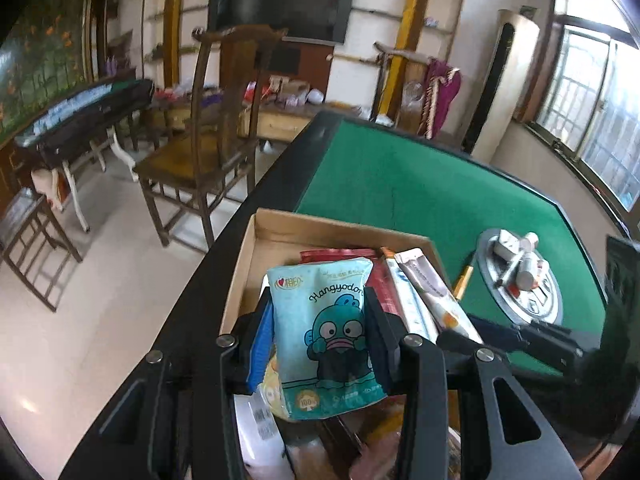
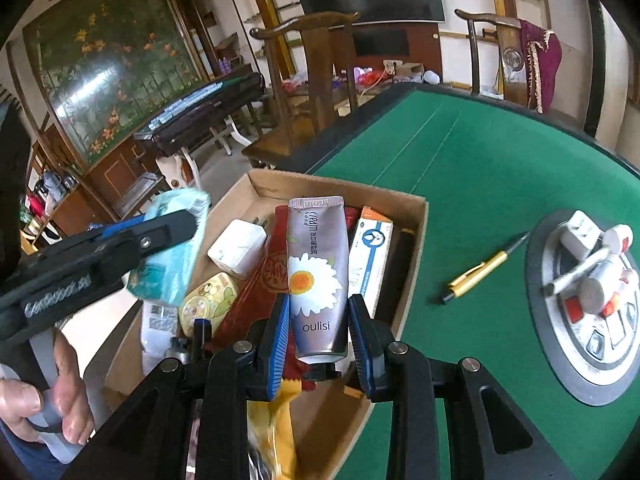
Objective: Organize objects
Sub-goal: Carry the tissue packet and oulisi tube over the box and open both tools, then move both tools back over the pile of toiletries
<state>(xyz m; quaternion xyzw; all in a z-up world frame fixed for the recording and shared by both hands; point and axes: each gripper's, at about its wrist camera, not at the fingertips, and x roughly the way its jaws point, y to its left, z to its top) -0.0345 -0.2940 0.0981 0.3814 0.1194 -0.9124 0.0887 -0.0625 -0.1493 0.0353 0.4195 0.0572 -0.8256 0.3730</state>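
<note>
My left gripper (image 1: 318, 304) is shut on a light blue Hangyodon tissue pack (image 1: 320, 280), held upright above an open cardboard box (image 1: 340, 228) at the near edge of the green table. My right gripper (image 2: 319, 304) is shut on a silver hand cream tube (image 2: 316, 264) with a daisy print, cap end toward me, over the same box (image 2: 340, 188). In the right wrist view the left gripper (image 2: 188, 232) reaches in from the left with the blue pack (image 2: 176, 276). The left wrist view shows the tube (image 1: 428, 284) at the right of the box.
The box holds a white charger (image 2: 238, 252), a red packet (image 2: 260, 292), a white and orange carton (image 2: 370, 252) and a yellow round pack (image 2: 208, 300). A yellow pen (image 2: 476, 272) lies on the felt. A round silver panel (image 2: 592, 344) carries small bottles. A hand (image 2: 52, 400) grips the left handle.
</note>
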